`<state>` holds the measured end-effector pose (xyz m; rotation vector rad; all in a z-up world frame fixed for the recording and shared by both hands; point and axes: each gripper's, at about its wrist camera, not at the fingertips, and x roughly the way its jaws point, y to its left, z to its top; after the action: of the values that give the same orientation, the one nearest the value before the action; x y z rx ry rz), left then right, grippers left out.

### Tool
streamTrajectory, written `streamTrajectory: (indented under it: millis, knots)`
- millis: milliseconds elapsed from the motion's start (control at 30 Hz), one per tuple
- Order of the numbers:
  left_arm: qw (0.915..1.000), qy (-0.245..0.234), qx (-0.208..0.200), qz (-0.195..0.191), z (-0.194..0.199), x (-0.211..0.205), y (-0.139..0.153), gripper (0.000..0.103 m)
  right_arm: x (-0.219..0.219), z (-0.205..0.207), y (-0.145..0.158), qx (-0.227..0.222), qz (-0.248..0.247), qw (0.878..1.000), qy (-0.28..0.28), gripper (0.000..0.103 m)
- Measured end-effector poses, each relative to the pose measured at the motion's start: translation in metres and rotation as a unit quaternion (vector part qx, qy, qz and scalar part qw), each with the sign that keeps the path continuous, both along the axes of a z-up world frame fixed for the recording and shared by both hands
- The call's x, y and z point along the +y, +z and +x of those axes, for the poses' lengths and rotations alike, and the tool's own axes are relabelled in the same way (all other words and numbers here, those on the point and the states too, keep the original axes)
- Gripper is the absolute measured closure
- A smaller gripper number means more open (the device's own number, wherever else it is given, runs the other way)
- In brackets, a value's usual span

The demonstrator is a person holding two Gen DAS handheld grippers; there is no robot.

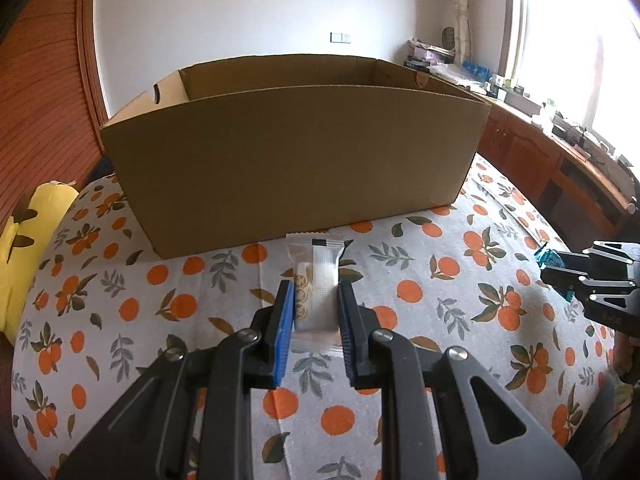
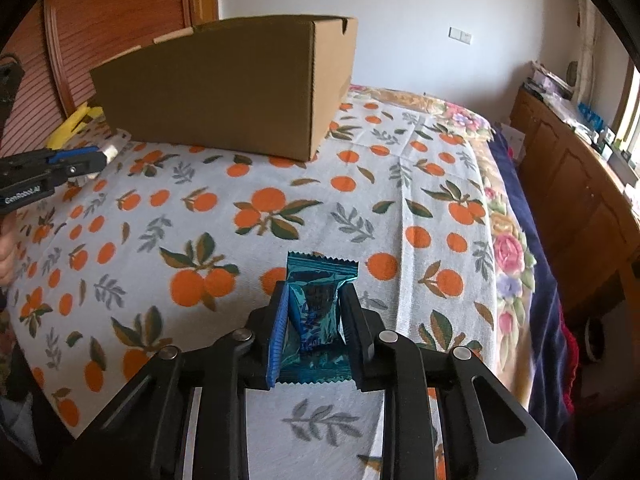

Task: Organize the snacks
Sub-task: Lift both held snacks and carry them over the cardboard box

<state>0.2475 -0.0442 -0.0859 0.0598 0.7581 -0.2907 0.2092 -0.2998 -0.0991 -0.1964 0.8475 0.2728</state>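
Note:
In the left wrist view my left gripper [image 1: 316, 286] is shut on a white snack packet [image 1: 320, 264], held just above the orange-print cloth in front of the open cardboard box [image 1: 296, 152]. My right gripper [image 2: 315, 290] has a teal foil snack packet [image 2: 320, 276] pinched between its blue pads, low over the cloth; whether the packet still touches the cloth I cannot tell. The box [image 2: 224, 92] stands far to its upper left. Each gripper shows in the other's view: the right gripper [image 1: 556, 270] with the teal packet [image 1: 547, 258], and the left gripper [image 2: 102, 156] with the white packet [image 2: 111, 151].
An orange-print cloth [image 2: 360, 200] covers the bed. A yellow plush [image 1: 24, 240] lies at the left edge by the wooden headboard [image 1: 44, 92]. A wooden cabinet [image 2: 580, 184] with clutter runs along the right under the window. A person's hand [image 2: 6, 252] shows at the far left.

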Motion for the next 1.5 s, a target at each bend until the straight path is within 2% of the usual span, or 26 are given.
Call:
streamTrajectory:
  millis: [233,533,800,1133,1500]
  knots:
    - [0.9998,-0.003,-0.013,-0.013,-0.011,0.005,0.011,0.084,0.015,-0.008,0.022,-0.022,0.013,1.000,0.007,0.079]
    - [0.9983,0.001,-0.051,-0.026,-0.025,0.017,0.045,0.084,0.039,-0.012,0.057,-0.056,0.030,0.998,0.025,0.079]
    - [0.9967,-0.006,-0.078,-0.022,-0.026,0.022,0.070,0.084,0.057,-0.006,0.083,-0.085,0.044,0.995,0.040,0.079]
    - [0.9950,-0.010,-0.098,-0.014,-0.008,0.026,0.090,0.084,0.082,0.017,0.113,-0.112,0.054,0.990,0.061,0.079]
    - [0.9934,-0.008,-0.112,-0.020,0.035,0.034,0.112,0.084,0.109,0.058,0.138,-0.134,0.052,0.986,0.083,0.079]
